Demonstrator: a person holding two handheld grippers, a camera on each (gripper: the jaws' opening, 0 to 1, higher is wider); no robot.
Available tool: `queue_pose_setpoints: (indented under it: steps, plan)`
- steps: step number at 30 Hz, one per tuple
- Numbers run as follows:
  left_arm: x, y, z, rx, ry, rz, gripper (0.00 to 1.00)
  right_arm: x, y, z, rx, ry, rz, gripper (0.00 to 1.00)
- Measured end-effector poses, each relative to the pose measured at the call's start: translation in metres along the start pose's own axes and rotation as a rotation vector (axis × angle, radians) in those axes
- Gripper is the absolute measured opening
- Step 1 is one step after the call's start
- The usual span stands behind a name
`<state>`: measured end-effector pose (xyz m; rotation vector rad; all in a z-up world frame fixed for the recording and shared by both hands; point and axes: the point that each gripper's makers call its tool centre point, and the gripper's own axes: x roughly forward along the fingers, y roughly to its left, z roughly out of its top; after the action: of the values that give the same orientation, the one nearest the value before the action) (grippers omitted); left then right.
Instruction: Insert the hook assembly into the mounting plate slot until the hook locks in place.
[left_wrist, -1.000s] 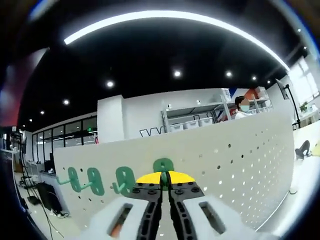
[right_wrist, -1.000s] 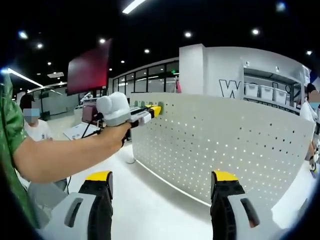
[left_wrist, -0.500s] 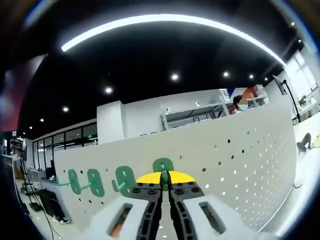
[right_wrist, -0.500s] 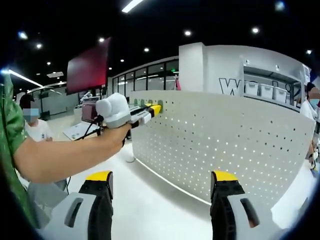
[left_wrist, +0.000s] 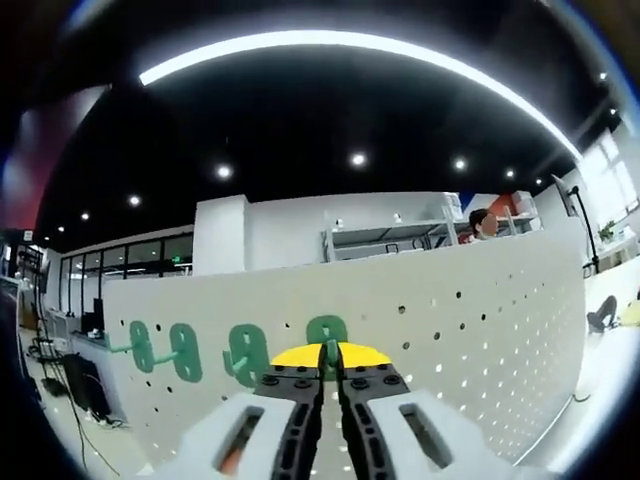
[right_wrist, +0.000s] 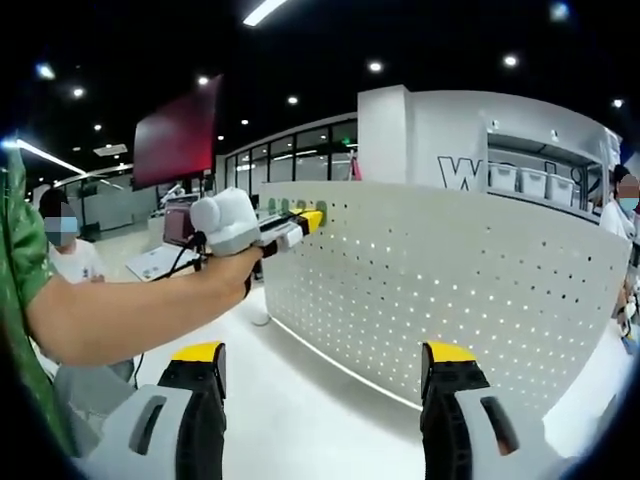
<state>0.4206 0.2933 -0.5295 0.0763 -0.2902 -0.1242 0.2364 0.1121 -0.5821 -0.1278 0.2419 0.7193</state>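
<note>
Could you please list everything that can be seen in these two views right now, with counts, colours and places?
pegboard: one, white, perforated, standing upright across both views.
mounted hooks: three, green, on the pegboard's face to the left of the held one.
held hook: one, green, against the pegboard at the left gripper's tips.
shelving with bins: one, white, behind the pegboard.
ceiling lights: several, white.
bystander: one, white shirt, far left of the right gripper view.
left gripper: yellow-tipped, jaws closed on the held hook.
right gripper: yellow-tipped, jaws wide apart, holding nothing.
person's forearm: one, reaching to the pegboard.
</note>
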Motion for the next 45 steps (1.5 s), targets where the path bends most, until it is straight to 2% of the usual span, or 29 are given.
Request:
queue_pose_setpoints:
  steps: [10,18,23,28,31,40,45]
  plan:
    - [-0.001,0.000,-0.001,-0.017,0.037,-0.016,0.07,-0.002,0.001,0.004,-0.002,-0.010,-0.005,0.82]
    - [-0.003,-0.003,-0.001,-0.033,0.049,-0.030,0.19,-0.003,0.002,0.006,-0.005,-0.017,-0.008,0.81]
    - [-0.007,-0.006,0.000,-0.027,0.056,-0.049,0.21,-0.003,0.004,0.007,-0.005,-0.020,-0.009,0.81]
    - [-0.010,-0.005,0.003,-0.038,0.056,-0.052,0.31,-0.003,0.008,0.010,-0.008,-0.026,-0.006,0.81]
    - [-0.016,-0.007,0.003,-0.047,0.073,-0.066,0.33,-0.005,0.009,0.012,-0.010,-0.032,-0.008,0.81]
    - [-0.037,-0.016,0.018,-0.038,0.061,-0.111,0.39,-0.008,0.016,0.016,-0.013,-0.044,-0.005,0.81]
    - [-0.057,-0.023,0.022,-0.028,0.079,-0.146,0.42,-0.009,0.020,0.016,-0.004,-0.054,-0.003,0.81]
